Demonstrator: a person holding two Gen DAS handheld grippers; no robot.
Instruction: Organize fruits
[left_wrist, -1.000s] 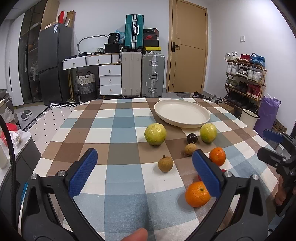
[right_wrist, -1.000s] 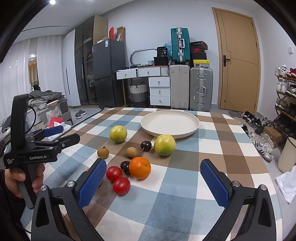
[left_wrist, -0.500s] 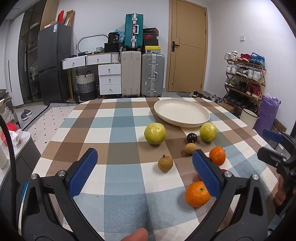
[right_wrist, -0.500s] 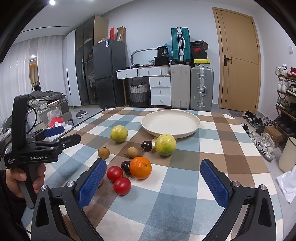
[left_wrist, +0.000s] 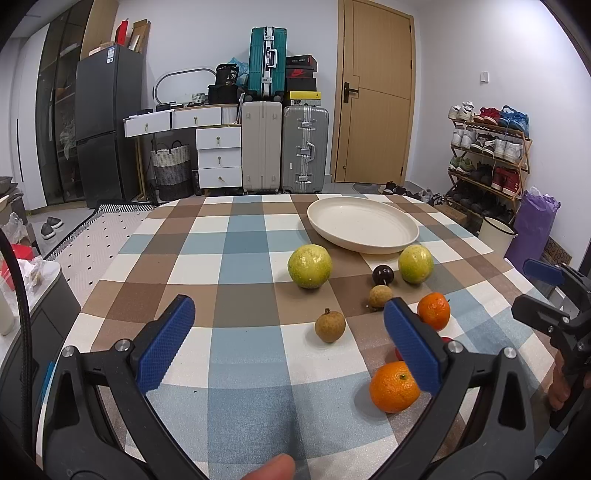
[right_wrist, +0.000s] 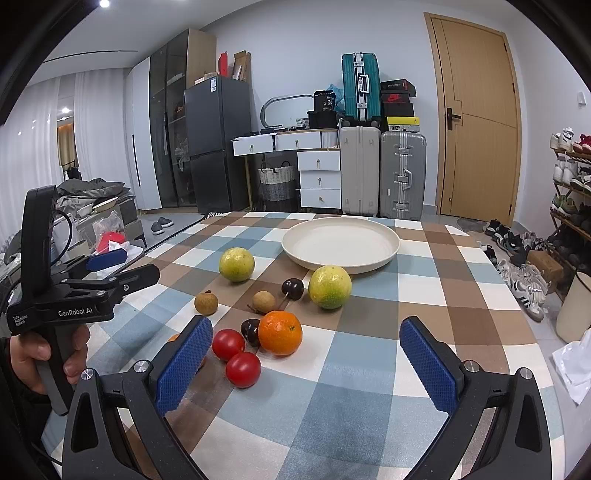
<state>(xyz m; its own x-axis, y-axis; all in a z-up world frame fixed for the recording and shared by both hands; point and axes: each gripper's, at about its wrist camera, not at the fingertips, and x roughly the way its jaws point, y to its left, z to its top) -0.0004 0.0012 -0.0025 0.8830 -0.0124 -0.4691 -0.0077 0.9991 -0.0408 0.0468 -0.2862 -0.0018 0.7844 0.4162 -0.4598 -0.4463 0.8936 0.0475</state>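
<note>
A cream plate (left_wrist: 362, 225) (right_wrist: 340, 243) stands empty at the far side of the checked table. In front of it lie two green-yellow fruits (left_wrist: 309, 266) (right_wrist: 330, 287), two brown longans (left_wrist: 330, 325) (right_wrist: 206, 302), dark cherries (right_wrist: 292, 288), two oranges (left_wrist: 394, 386) (right_wrist: 280, 332) and two red tomatoes (right_wrist: 242, 369). My left gripper (left_wrist: 288, 339) is open and empty above the near table, short of the fruit. My right gripper (right_wrist: 306, 363) is open and empty, with the tomatoes just inside its left finger.
The checked tablecloth (left_wrist: 229, 258) covers the table. Beyond it stand suitcases (left_wrist: 284, 147), white drawers (left_wrist: 218, 155) and a fridge (left_wrist: 107, 125). A shoe rack (left_wrist: 487, 155) stands to the right. The other hand-held gripper shows at each view's side (right_wrist: 85, 291) (left_wrist: 554, 317).
Both grippers have crept slightly forward toward the fruit. Nothing on the table has moved.
</note>
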